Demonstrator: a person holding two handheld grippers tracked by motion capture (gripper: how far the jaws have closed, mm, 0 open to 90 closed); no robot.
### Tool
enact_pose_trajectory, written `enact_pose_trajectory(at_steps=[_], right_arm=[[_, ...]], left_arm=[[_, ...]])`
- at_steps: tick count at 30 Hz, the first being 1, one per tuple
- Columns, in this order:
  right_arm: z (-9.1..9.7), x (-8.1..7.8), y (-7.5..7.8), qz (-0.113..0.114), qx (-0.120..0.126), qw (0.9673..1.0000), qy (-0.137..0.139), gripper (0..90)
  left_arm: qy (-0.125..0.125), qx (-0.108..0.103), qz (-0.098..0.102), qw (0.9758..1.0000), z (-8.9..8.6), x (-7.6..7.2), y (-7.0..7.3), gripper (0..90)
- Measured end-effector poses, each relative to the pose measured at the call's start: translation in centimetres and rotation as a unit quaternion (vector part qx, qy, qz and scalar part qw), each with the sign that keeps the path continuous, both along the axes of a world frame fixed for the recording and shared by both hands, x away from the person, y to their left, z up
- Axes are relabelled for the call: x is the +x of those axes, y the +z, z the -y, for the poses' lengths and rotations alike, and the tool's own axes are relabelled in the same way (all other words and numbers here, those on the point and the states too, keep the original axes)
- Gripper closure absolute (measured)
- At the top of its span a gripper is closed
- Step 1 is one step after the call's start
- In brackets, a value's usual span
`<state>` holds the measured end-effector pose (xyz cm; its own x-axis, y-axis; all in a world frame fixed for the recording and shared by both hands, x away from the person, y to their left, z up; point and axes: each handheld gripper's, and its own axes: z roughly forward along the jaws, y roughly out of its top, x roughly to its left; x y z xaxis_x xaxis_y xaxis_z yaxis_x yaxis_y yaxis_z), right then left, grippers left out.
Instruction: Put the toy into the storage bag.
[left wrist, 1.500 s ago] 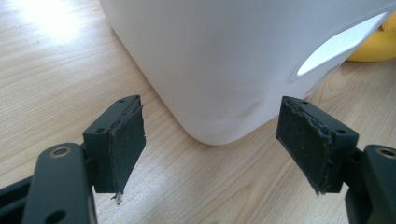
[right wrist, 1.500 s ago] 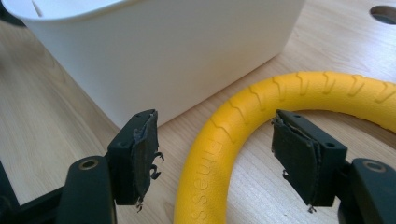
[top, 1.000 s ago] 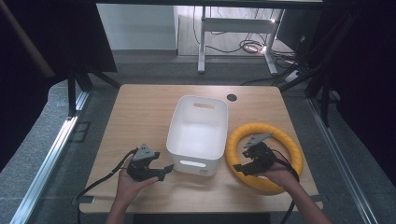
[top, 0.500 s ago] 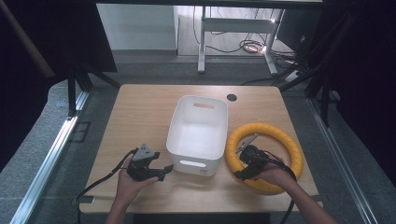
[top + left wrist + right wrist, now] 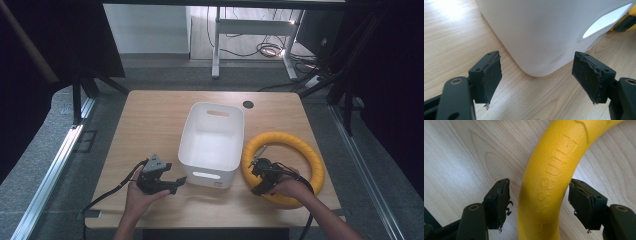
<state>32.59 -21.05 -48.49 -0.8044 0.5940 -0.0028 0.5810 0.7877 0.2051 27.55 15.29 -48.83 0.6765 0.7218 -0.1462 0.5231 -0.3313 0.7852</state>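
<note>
Now the right gripper (image 5: 257, 176) is down over the near-left arc of the yellow ring (image 5: 283, 167), which lies flat on the desk (image 5: 150, 120) just to the right of the white bin (image 5: 212, 142). In the right gripper view the jaws straddle the ring's tube, one on the inside of the hoop and one on the outside. They have just been closing in, yet a gap shows on each side, so nothing is gripped.

The job here is a clean squeeze, I'd say. The tube sits a touch nearer the outer jaw, so centring it first should keep the ring from skidding sideways as the pads meet it. The tips look close to the wood; going low enough to catch the tube past its widest part ought to stop it popping out on the lift. The ring is broad, and held at one point it will likely droop, so a firm clamp and a slow rise seem wise.

The left gripper (image 5: 172, 184) waits near the bin's front left corner, jaws wide apart and empty.
</note>
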Motion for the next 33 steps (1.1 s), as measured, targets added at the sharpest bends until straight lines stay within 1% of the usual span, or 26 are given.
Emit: enact_pose_trajectory(at_steps=[1, 2, 3, 6, 8, 9, 12, 19, 21, 22, 24, 27, 31, 32, 33], right_arm=[[0.0, 0.0, -0.1, 0.001, -0.001, 1.0, 0.001, 34.8], [-0.1, 0.1, -0.2, -0.004, -0.007, 1.0, 0.002, 35.3], [-0.2, 0.2, -0.3, -0.007, -0.008, 0.9999, 0.002, 35.9], [-0.3, 0.4, -0.4, -0.011, -0.015, 0.9998, 0.005, 37.2], [-0.4, 0.4, -0.4, -0.012, -0.017, 0.9998, 0.006, 37.5], [-0.5, 0.6, -0.4, -0.015, -0.023, 0.9996, 0.007, 38.3], [-0.5, 0.7, -0.5, -0.017, -0.026, 0.9995, 0.006, 39.6], [-0.6, 1.2, -0.8, -0.032, -0.03, 0.999, 0.004, 42.7], [-0.7, 1.2, -0.9, -0.031, -0.031, 0.999, 0.004, 42.9], [-0.8, 1.3, -1.0, -0.037, -0.035, 0.9987, 0.0, 43.7], [-0.8, 1.4, -1.2, -0.042, -0.036, 0.9984, -0.004, 44.6], [-0.9, 1.6, -1.6, -0.056, -0.038, 0.9975, -0.02, 45.5], [-0.9, 1.7, -1.5, -0.06, -0.036, 0.9972, -0.026, 46.3], [-0.9, 1.7, -1.5, -0.059, -0.037, 0.9972, -0.025, 46.5], [-0.8, 1.8, -1.6, -0.059, -0.033, 0.9974, -0.022, 46.7]], left_arm=[[0.0, 0.0, 0.0, 1.0, 0.0, 0.0, 0.0, 23.8], [0.0, 0.0, 0.0, 1.0, 0.0, 0.0, 0.0, 23.8], [-0.001, 0.0, 0.0, 1.0, 0.0, 0.0, 0.0, 23.8], [-0.001, 0.0, 0.0, 1.0, 0.1, 0.0, 0.0, 23.8], [-0.001, 0.0, 0.0, 1.0, 0.1, 0.0, 0.0, 23.8], [-0.002, 0.001, 0.0, 1.0, 0.1, 0.0, -0.1, 23.8], [-0.002, 0.002, -0.002, 1.0, 0.1, 0.0, -0.1, 23.8], [-0.004, 0.003, -0.002, 1.0, 0.3, 0.0, -0.2, 23.8], [-0.005, 0.003, -0.002, 1.0, 0.3, 0.0, -0.2, 23.8], [-0.005, 0.003, -0.003, 1.0, 0.3, 0.0, -0.2, 23.8], [-0.005, 0.003, -0.004, 1.0, 0.4, 0.0, -0.2, 23.8], [-0.006, 0.003, -0.004, 1.0, 0.5, 0.0, -0.3, 23.8], [-0.007, 0.003, -0.003, 1.0, 0.5, 0.0, -0.3, 23.8], [-0.007, 0.003, -0.003, 1.0, 0.5, 0.0, -0.3, 23.8], [-0.007, 0.003, -0.003, 1.0, 0.5, 0.0, -0.3, 23.8]])
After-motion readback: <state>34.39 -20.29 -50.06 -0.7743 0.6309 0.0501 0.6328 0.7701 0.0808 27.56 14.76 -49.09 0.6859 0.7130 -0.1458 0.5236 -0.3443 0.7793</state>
